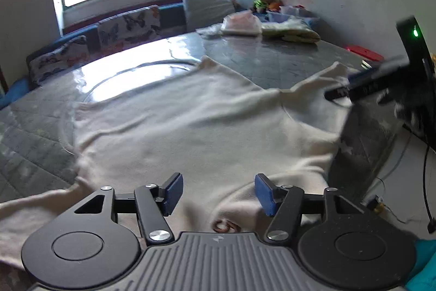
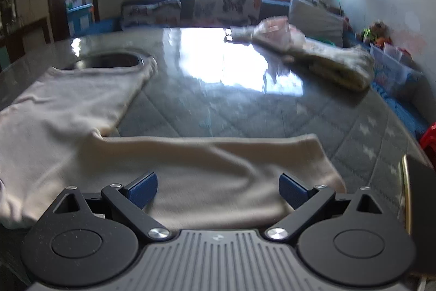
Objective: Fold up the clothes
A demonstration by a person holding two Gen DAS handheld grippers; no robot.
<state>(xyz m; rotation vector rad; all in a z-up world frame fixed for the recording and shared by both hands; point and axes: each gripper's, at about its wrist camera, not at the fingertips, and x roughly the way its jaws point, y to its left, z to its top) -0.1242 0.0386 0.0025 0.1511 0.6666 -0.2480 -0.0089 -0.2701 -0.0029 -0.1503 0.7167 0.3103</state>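
Observation:
A cream sweater (image 1: pixel 196 122) lies spread flat on the glossy grey table (image 1: pixel 286 56). My left gripper (image 1: pixel 218 192) is open and empty, its blue pads hovering over the near edge of the sweater by a small brown mark (image 1: pixel 226 226). My right gripper (image 2: pixel 218 190) is open and empty above one sleeve (image 2: pixel 218 162) of the sweater (image 2: pixel 62 111), which stretches right across the table (image 2: pixel 245 105). The right gripper also shows blurred at the right edge of the left wrist view (image 1: pixel 381 83), over the sleeve end.
Folded clothes and a plastic bag (image 1: pixel 269 26) lie at the far end of the table; they also show in the right wrist view (image 2: pixel 308 51). A sofa with butterfly cushions (image 1: pixel 122 29) stands under the window. The table's right edge (image 1: pixel 365 132) drops to the floor with cables.

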